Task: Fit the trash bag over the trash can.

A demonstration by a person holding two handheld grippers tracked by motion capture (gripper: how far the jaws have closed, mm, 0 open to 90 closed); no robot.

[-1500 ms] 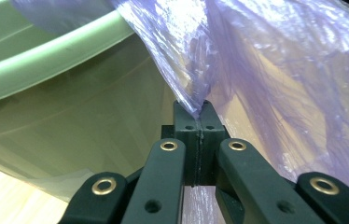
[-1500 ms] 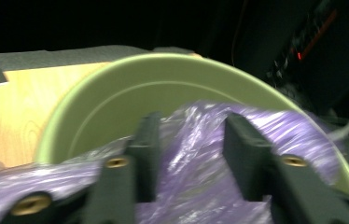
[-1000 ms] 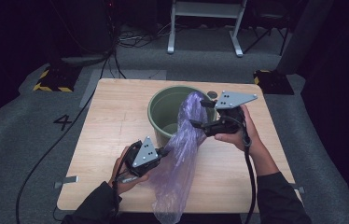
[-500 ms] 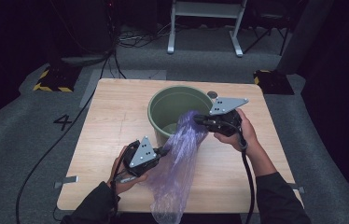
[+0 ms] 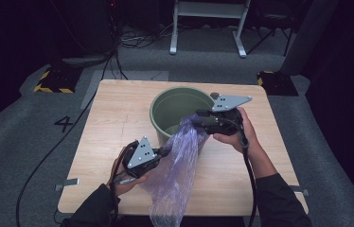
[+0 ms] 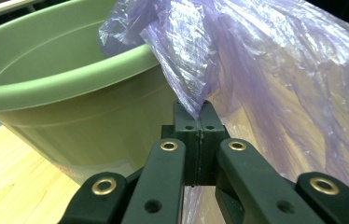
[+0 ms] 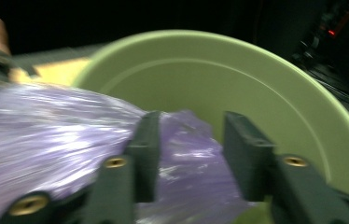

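Note:
A green bucket (image 5: pixel 165 97) stands at the back middle of the wooden table (image 5: pixel 113 113). A crinkled purple plastic bag (image 5: pixel 175 170) runs from the bucket's mouth down over its near wall to the table's front edge. My left gripper (image 5: pixel 164 152) is low beside the bucket, shut on a fold of the bag (image 6: pixel 199 107), with the bucket wall (image 6: pixel 70 116) just behind. My right gripper (image 5: pixel 198 122) is at the bucket's near rim. Its jaws have just been opening and stand apart in the right gripper view (image 7: pixel 193 130), with the bag's top end (image 7: pixel 186 154) loose between them over the bucket's inside (image 7: pixel 256 93).
The bag's lower end hangs past the table's front edge (image 5: pixel 165 220). Cables trail from both grippers toward the person. On the floor are a white metal stand (image 5: pixel 208 28), striped blocks (image 5: pixel 52 80), a dark block (image 5: pixel 274 82) and a cable (image 5: pixel 42 156).
The right gripper has come down from above the bucket to its rim, bringing the bag's top down with it. Its jaws now stand apart. The left gripper has not moved.

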